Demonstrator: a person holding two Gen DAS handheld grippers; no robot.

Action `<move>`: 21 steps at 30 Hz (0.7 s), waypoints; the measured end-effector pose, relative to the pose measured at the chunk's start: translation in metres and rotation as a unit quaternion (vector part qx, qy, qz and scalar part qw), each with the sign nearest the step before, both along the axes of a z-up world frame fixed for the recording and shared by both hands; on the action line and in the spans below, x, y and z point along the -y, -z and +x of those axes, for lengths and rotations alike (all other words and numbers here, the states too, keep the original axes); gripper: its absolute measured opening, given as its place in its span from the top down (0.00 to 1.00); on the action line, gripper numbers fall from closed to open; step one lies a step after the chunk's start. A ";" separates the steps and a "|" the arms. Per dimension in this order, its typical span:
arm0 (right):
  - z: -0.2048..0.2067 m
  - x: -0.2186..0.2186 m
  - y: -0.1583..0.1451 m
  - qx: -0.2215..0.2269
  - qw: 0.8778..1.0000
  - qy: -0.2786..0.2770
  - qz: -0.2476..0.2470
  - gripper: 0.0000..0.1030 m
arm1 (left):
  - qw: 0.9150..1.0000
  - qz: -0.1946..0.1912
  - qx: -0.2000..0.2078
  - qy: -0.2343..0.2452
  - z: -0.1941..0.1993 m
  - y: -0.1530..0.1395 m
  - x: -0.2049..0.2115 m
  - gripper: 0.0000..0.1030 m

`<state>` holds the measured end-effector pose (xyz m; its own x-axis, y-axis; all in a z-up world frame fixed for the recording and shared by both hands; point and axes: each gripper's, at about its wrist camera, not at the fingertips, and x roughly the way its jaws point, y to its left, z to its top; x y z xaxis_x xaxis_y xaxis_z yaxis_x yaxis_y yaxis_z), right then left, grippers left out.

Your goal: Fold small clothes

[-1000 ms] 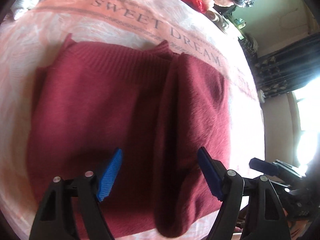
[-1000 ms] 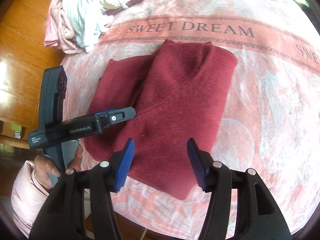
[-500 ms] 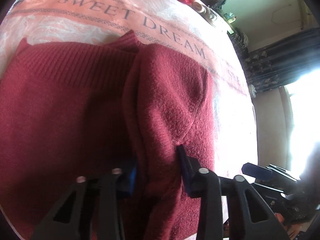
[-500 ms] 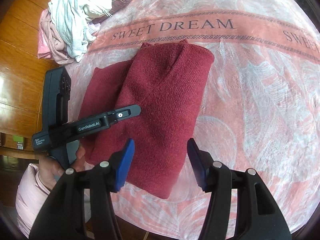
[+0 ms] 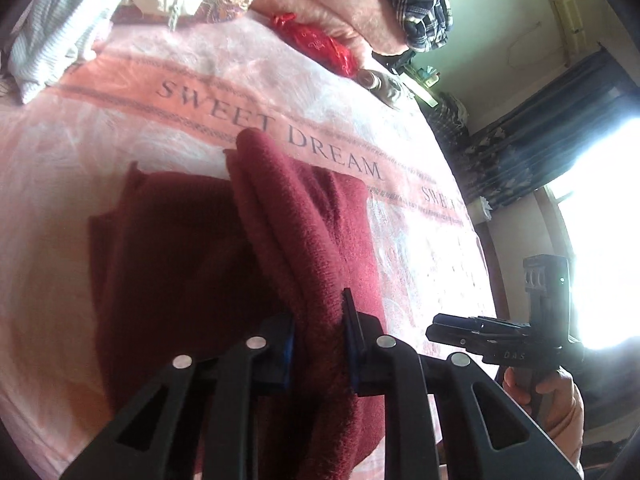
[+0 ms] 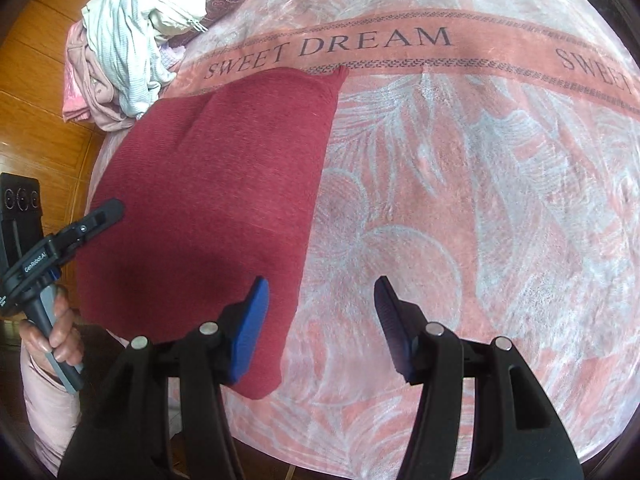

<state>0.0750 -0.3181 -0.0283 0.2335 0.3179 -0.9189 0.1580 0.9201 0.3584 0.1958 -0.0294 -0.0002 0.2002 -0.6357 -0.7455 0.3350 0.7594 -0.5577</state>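
Fuzzy matt knit sweater (image 5: 304, 240) on a plush blanket (image 6: 460, 200); glossy wooden floor (image 6: 44, 92).

My left wrist view sits low and close over the maroon sweater (image 5: 280, 248); my right looks down from higher, sharing the "SWEET DREAM" blanket (image 6: 460, 168).

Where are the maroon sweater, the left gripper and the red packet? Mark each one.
maroon sweater (image 6: 208, 200), right wrist view, on its flat folded body.
left gripper (image 5: 318, 340), left wrist view, midway between its fingertips, shut on the raised fold.
red packet (image 5: 320, 46), left wrist view, on its middle.
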 end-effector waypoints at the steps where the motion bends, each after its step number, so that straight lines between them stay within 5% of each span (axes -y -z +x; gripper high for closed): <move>1: 0.000 -0.004 0.000 -0.001 1.000 -0.004 0.002 0.46 | 1.000 0.005 0.007 -0.004 -0.001 -0.003 -0.013 0.81; 4: 0.003 -0.017 0.002 -0.005 1.000 -0.014 0.010 0.46 | 1.000 0.022 -0.007 -0.012 0.002 0.006 -0.046 0.81; 11: 0.005 -0.059 0.016 -0.026 0.998 -0.053 0.013 0.44 | 0.995 0.048 -0.086 -0.019 0.008 0.085 -0.078 0.75; 15: 0.003 -0.079 0.029 -0.044 0.996 -0.073 0.018 0.44 | 0.995 0.058 -0.080 -0.009 0.005 0.077 -0.079 0.63; 19: -0.003 -0.088 0.037 -0.054 0.995 -0.082 0.033 0.42 | 0.996 0.052 -0.072 0.004 -0.011 0.057 -0.085 0.35; 21: -0.009 -0.092 0.041 -0.062 0.993 -0.087 0.051 0.39 | 0.995 0.061 -0.073 0.015 -0.024 0.056 -0.087 0.33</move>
<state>0.0661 -0.2264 -0.0692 0.0542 0.4370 -0.8978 0.0484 0.8969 0.4395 0.1721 0.0575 -0.0566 0.0653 -0.5429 -0.8372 0.2808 0.8151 -0.5067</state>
